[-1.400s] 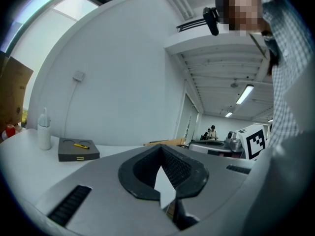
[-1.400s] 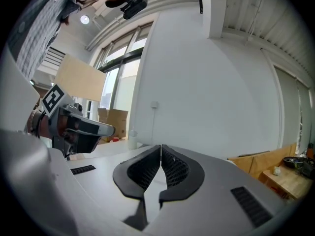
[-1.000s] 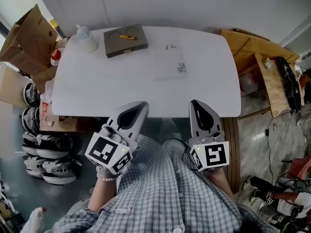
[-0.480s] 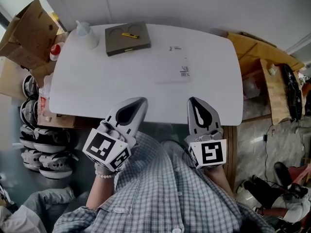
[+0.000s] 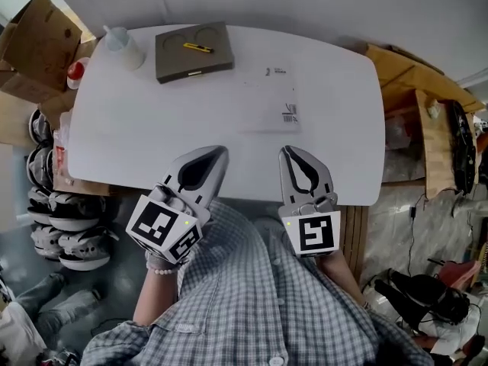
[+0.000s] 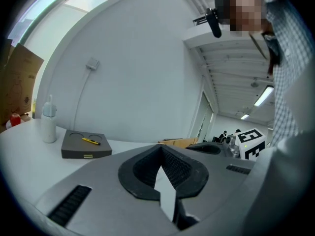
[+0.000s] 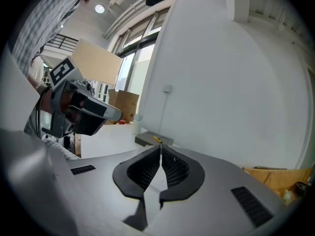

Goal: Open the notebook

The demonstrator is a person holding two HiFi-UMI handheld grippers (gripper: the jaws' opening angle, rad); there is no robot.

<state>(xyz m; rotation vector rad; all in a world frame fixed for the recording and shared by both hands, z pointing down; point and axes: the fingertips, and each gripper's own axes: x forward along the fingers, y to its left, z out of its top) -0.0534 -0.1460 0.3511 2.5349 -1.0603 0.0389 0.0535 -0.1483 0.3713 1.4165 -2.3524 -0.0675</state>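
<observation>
The notebook (image 5: 267, 107) is white and lies closed and flat on the white table (image 5: 137, 128), right of the middle, with a barcode at its near right corner. Both grippers hang over the table's near edge, well short of the notebook. My left gripper (image 5: 216, 153) is shut with nothing between its jaws, and its closed tips (image 6: 161, 150) fill the left gripper view. My right gripper (image 5: 288, 153) is shut and empty too, its tips (image 7: 160, 150) meeting in the right gripper view. The notebook does not show in either gripper view.
A grey box (image 5: 193, 52) with a yellow utility knife (image 5: 200, 48) on top sits at the far left of the table, beside a white bottle (image 5: 122, 46). Cardboard boxes (image 5: 34, 40) and shoes (image 5: 72, 235) stand left of the table, wooden boards (image 5: 415, 90) to the right.
Both grippers have moved forward from in front of the table to over its near edge, and a little closer together. Their jaws stay shut.
</observation>
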